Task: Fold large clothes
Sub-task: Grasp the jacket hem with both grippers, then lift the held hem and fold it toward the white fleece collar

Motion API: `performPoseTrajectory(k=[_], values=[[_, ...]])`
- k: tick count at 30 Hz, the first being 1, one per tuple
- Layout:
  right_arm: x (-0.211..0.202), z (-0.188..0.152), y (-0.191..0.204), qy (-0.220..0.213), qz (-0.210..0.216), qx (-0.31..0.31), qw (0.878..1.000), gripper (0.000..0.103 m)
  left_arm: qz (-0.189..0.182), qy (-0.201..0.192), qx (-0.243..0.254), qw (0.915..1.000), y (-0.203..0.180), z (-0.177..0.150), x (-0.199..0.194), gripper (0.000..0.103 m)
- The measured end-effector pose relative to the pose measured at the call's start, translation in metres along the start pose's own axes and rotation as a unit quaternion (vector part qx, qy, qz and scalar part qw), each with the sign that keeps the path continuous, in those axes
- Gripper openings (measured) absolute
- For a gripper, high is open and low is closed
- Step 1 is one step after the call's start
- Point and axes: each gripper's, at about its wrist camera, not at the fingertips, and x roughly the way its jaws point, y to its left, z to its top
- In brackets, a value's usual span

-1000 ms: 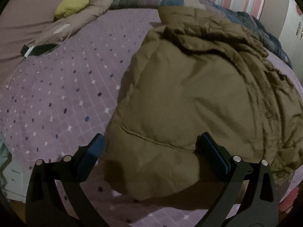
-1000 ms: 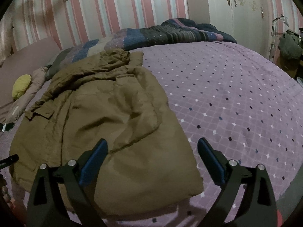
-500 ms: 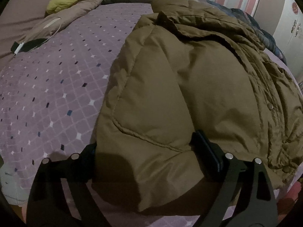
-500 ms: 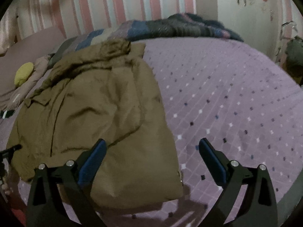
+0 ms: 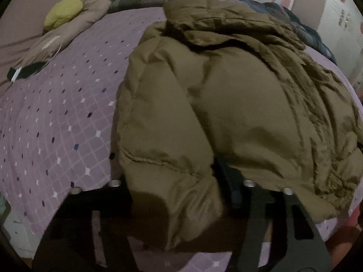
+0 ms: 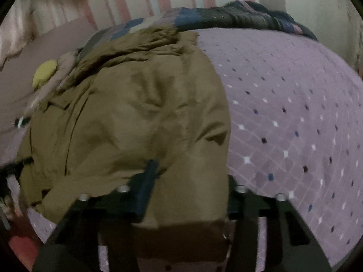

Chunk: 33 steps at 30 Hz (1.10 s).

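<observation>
A puffy brown jacket (image 5: pixel 226 113) lies spread on a purple diamond-patterned bed cover (image 5: pixel 56 124). In the left wrist view my left gripper (image 5: pixel 174 185) straddles the jacket's near left corner. Its jaws are closing, and a thick fold of fabric is bunched between them, hiding the left finger. In the right wrist view the jacket (image 6: pixel 136 113) fills the left half. My right gripper (image 6: pixel 189 188) is closing on the near right corner of the hem. Its blue pad (image 6: pixel 147 181) presses into the cloth, and the other finger sits at the jacket's edge.
A yellow cushion (image 5: pixel 63 13) and a beige pillow (image 5: pixel 68 36) lie at the far left. A dark patchwork quilt (image 6: pixel 238 15) runs along the striped wall. A black strap with a white tag (image 5: pixel 22 72) lies left. Bare bed cover (image 6: pixel 295 113) stretches right of the jacket.
Both grippers have dropped onto the jacket's near hem and their jaws have narrowed from wide apart to pinching it. The fabric now bulges up between the fingers.
</observation>
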Motion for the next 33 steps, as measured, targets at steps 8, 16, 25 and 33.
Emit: performPoseTrajectory(k=[8, 16, 25, 33], values=[[-0.03, 0.006, 0.006, -0.018, 0.026, 0.003, 1.0, 0.019, -0.045, -0.021, -0.02, 0.9986, 0.012, 0.001, -0.036, 0.026], [-0.067, 0.015, 0.016, -0.037, 0.037, -0.027, 0.998, 0.018, -0.074, -0.06, -0.03, 0.995, 0.023, 0.009, -0.086, 0.022], [-0.085, 0.04, 0.005, -0.06, 0.054, -0.012, 0.997, 0.017, -0.076, -0.097, -0.038, 0.9916, 0.043, 0.045, -0.113, 0.022], [-0.075, 0.101, 0.013, -0.114, 0.063, 0.004, 0.991, 0.018, -0.067, -0.137, -0.035, 0.9876, 0.035, 0.107, -0.128, 0.024]])
